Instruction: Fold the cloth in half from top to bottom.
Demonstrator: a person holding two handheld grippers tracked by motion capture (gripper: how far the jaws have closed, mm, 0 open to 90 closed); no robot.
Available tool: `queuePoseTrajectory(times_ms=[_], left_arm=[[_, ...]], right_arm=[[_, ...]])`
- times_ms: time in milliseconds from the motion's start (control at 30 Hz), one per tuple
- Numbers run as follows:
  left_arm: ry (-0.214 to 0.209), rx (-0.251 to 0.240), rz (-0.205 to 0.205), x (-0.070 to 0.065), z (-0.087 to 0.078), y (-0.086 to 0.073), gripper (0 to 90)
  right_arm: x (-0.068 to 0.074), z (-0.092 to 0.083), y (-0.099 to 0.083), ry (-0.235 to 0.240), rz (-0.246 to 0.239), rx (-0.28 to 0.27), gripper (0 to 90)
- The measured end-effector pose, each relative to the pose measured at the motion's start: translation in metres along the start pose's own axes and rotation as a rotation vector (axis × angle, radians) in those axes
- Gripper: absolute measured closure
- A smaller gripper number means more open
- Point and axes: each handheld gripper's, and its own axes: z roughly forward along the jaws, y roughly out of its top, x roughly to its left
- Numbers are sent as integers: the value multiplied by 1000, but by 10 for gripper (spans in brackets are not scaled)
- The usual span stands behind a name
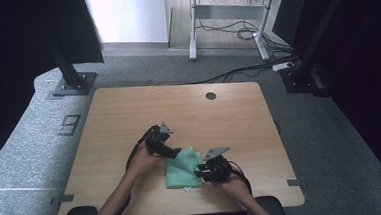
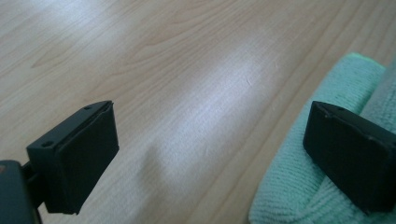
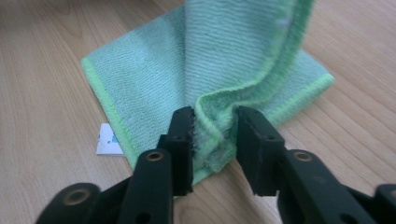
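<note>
Meanwhile right tool (image 3: 215, 135) pinches green cloth (image 3: 154, 70); left tool (image 2: 210, 154) gapes wide.

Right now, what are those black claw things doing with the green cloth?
A person is working a green cloth on a wooden table with two grippers. The right gripper has its fingers pinched on a folded edge, lifting it. The left gripper is open, one finger resting on the cloth, nothing held.
</note>
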Motion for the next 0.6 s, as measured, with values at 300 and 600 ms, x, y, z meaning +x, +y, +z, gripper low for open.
queuePoseTrajectory(times_ms=[300,600], left_arm=[[-37,-19,-12,-2,-12,-16,35],[-48,-22,0,-10,-25,-27,39]], right_arm=[[-6,-27,-3,-17,30,-72,510],[-18,-31,4,-63,51,-79,414]])
